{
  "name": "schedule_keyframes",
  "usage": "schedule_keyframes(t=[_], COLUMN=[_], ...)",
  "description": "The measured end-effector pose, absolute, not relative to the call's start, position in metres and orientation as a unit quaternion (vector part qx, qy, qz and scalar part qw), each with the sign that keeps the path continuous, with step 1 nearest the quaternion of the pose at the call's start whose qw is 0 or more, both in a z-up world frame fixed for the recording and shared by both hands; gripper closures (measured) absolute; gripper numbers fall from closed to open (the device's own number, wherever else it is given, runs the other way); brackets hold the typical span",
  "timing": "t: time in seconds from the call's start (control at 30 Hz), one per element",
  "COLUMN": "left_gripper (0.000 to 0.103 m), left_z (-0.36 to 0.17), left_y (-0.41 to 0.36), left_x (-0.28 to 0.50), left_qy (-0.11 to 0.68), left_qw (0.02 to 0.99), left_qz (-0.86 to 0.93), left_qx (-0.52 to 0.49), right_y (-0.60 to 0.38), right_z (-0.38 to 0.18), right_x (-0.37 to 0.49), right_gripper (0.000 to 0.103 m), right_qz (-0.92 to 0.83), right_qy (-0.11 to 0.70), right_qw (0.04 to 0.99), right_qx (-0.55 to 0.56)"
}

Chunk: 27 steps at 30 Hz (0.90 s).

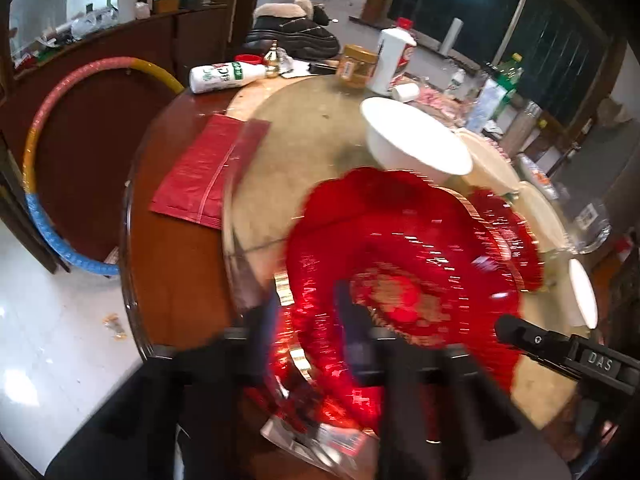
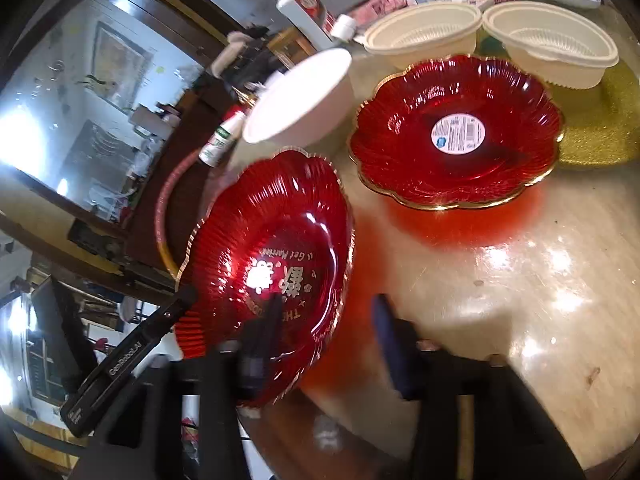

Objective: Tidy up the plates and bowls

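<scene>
My left gripper [image 1: 308, 312] is shut on the rim of a red scalloped plate with gold lettering [image 1: 400, 264]; it holds the plate tilted above the table. The same plate [image 2: 272, 256] shows in the right wrist view, with the left gripper's finger [image 2: 132, 348] at its lower left edge. My right gripper [image 2: 326, 332] is open, its left finger in front of the held plate, touching nothing I can see. A second red plate with a white label [image 2: 456, 132] lies flat on the round table [image 2: 520, 280]. A white bowl [image 1: 412, 140] [image 2: 300, 96] sits behind it.
Two cream plastic bowls [image 2: 424, 32] [image 2: 552, 40] stand at the back of the table. A lying white bottle [image 1: 224, 76], a jar [image 1: 356, 66] and a white canister [image 1: 390, 60] sit at the far edge. A red bag [image 1: 200, 172] lies left. A hoop [image 1: 44, 184] leans beside the table.
</scene>
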State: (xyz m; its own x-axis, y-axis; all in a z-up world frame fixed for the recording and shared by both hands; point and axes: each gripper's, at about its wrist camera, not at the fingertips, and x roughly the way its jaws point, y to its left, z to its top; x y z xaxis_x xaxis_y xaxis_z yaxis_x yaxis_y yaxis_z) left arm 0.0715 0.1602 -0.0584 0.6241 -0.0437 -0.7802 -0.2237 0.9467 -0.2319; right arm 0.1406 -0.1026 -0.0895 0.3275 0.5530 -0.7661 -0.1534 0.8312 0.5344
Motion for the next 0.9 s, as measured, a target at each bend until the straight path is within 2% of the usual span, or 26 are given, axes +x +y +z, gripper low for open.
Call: schedule_keyframes(t=[0.07, 0.23, 0.63, 0.9], left_gripper=[0.093, 0.092, 0.093, 0.093], left_z=[-0.07, -0.079, -0.044, -0.043], left_y=[0.161, 0.154, 0.161, 0.164], left_x=[0.075, 0.072, 0.051, 0.05], left_qy=[0.446, 0.442, 0.379, 0.387], left_qw=[0.878, 0.884, 0.914, 0.912], left_qz=[0.032, 0.023, -0.028, -0.027], left_qx=[-0.168, -0.151, -0.143, -0.135], right_y=[-0.096, -0.087, -0.085, -0.084], right_z=[-0.102, -0.095, -0.049, -0.058], right_x=[0.147, 0.139, 0.097, 0.095], right_gripper=[0.085, 0.089, 0.09, 0.09], right_qz=[0.219, 0.198, 0.168, 0.175], right_qy=[0.553, 0.531, 0.461, 0.469], right_qw=[0.781, 0.81, 0.861, 0.855], right_qx=[0.189, 0.154, 0.135, 0.136])
